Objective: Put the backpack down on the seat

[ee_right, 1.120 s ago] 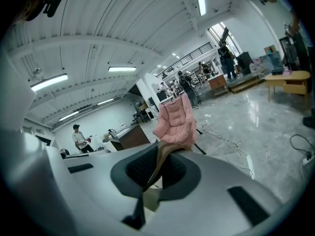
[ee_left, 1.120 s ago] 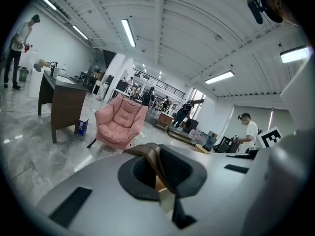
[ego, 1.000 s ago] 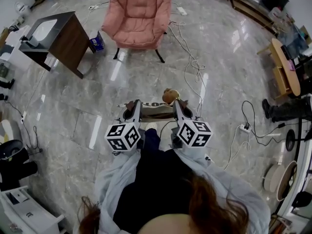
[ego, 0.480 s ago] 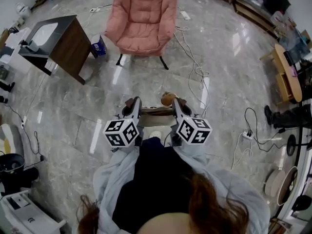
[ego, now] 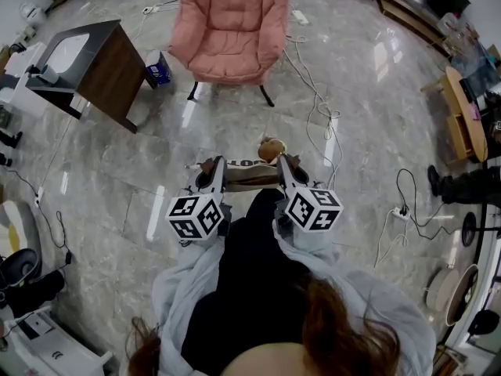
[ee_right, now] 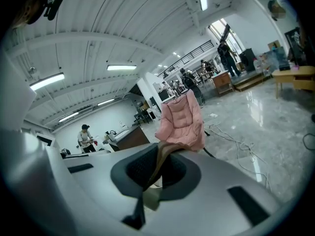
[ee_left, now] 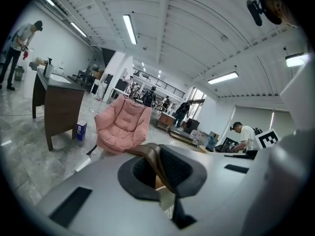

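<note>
A pink padded chair stands on the marble floor ahead of me; its seat is bare. Between the two grippers hangs a brown backpack with a round tan plush on top. My left gripper is shut on the backpack's brown strap. My right gripper is shut on the other strap. Both gripper views look over the shut jaws at the chair, still some way ahead. The backpack's body is hidden in both gripper views.
A dark wooden desk stands left of the chair with a blue box beside it. White cables trail over the floor right of the chair, down to a power strip. A wooden bench lines the right edge.
The chair and desk have drawn a little closer in the head view as I walk forward. Both grippers keep the same hold on the backpack straps.
</note>
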Demonstrator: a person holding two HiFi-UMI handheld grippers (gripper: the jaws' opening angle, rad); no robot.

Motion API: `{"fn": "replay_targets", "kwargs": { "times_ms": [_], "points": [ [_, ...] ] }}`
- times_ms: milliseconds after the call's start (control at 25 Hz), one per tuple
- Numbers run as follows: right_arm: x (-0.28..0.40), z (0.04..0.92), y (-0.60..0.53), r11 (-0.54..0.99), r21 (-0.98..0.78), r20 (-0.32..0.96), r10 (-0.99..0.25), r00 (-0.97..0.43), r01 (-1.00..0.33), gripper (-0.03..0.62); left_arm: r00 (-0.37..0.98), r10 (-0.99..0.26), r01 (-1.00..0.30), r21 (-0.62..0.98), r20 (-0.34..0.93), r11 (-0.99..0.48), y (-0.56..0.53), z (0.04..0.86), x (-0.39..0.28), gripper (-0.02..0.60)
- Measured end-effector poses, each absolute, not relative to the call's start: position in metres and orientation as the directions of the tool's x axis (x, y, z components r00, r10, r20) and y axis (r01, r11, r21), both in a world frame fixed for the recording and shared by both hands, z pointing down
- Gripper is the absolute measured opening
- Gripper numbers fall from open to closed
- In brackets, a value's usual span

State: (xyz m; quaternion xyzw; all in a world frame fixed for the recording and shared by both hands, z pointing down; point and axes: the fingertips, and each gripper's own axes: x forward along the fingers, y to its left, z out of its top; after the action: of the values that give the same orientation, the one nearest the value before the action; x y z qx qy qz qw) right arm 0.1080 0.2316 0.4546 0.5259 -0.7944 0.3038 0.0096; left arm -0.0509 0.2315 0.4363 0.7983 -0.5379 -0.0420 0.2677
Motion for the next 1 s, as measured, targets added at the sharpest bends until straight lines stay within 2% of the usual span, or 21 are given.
{"fn": "replay_targets", "kwargs": {
  "times_ms": [480, 1000],
  "points": [
    [0.101, 0.469, 0.186, 0.256, -0.469, 0.384, -0.803, -0.456, -0.845, 0.009, 0.401, -0.880, -0.833, 0.502, 0.256, -0.233, 0.187, 0.454, -0.059, 0.014],
    [0.092, 0.471, 0.056, 0.277, -0.484, 0.400, -0.774, -0.491, -0.830, 0.009, 0.362, -0.889, -0.845, 0.502, 0.279, -0.187, 0.067, 0.459, -0.067, 0.014]
  ]
}}
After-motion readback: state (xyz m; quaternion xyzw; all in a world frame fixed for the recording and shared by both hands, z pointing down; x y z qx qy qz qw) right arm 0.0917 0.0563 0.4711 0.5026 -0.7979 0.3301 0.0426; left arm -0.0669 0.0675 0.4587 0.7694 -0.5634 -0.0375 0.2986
